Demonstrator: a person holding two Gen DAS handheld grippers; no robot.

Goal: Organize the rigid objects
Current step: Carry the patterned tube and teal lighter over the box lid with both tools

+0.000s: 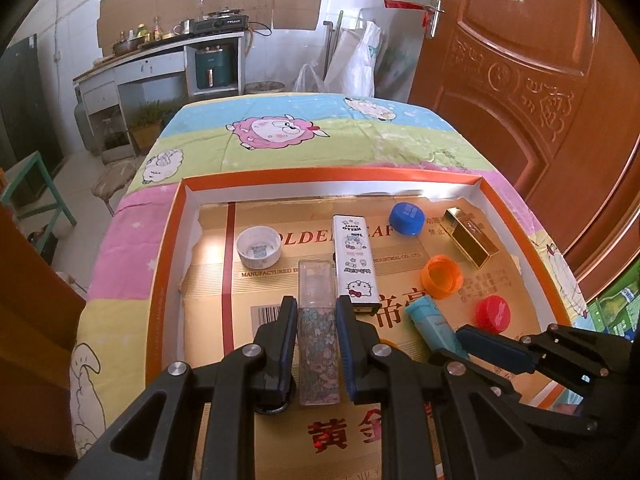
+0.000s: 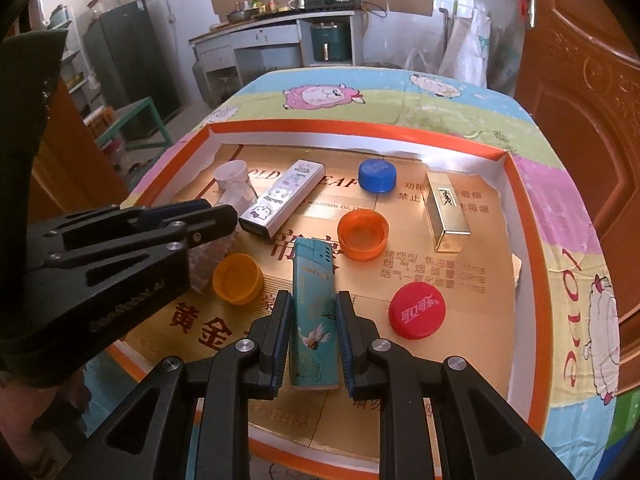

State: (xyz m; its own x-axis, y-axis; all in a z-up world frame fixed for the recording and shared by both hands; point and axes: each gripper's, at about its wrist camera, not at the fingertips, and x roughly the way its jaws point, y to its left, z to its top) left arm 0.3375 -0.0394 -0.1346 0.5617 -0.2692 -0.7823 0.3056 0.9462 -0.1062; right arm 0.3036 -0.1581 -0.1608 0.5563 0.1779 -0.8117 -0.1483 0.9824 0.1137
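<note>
While boxed: caps [image 2: 363, 234], lighters [image 2: 314, 312]

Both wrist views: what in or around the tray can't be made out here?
- Floral lighter: its base, in the left wrist view, sits behind the left claw.
- Teal lighter: in the left wrist view its lower part is covered by the right claw.
- Yellow cap: in the left wrist view, nearly all hidden behind the left claw.
- Tray: near edge cut off by claw frames in both views.
</note>
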